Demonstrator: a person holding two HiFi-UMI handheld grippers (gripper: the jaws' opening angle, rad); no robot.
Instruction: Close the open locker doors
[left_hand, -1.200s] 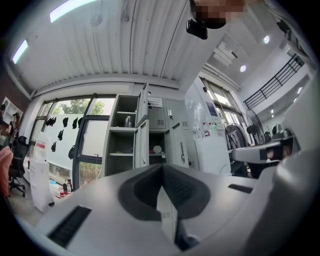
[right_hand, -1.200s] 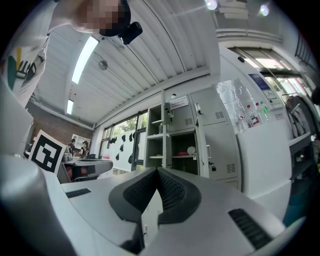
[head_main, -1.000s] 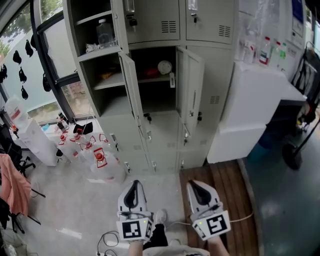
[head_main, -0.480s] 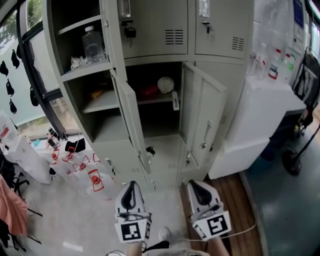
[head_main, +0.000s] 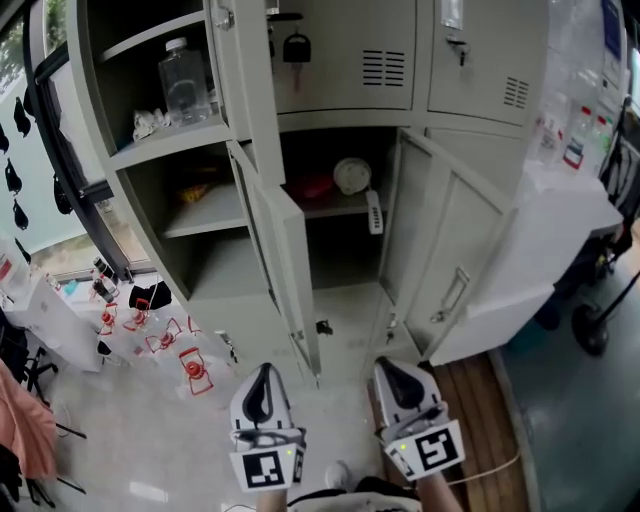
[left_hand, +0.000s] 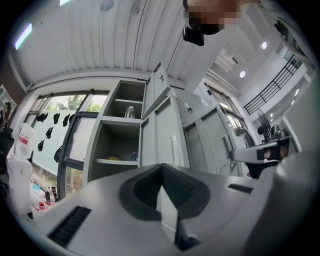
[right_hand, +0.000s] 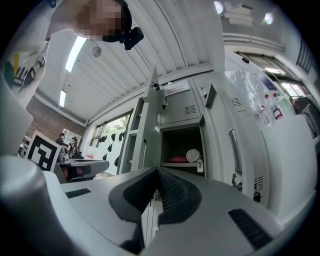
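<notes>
A grey locker bank fills the head view. Three of its doors hang open: an upper-left door (head_main: 245, 70), a door below it (head_main: 282, 262) swung toward me, and a right door (head_main: 455, 250) with a handle. The open middle compartment (head_main: 340, 230) holds a round white object (head_main: 351, 175) and something red. My left gripper (head_main: 264, 375) and right gripper (head_main: 390, 372) are low, in front of the lockers and apart from them, both shut and empty. The left gripper view looks up at the open door (left_hand: 162, 130). The right gripper view shows the right door (right_hand: 232, 150).
A clear bottle (head_main: 183, 80) stands on the upper-left shelf. A padlock (head_main: 296, 47) hangs on a closed upper door. A white cabinet (head_main: 570, 220) adjoins the lockers' right side. Red-and-white containers (head_main: 190, 365) sit on the floor at left. Wooden boards (head_main: 480, 420) lie at right.
The lockers have come nearer and larger in the head view, with the open doors now close ahead. Both grippers keep the same low position, still shut.
</notes>
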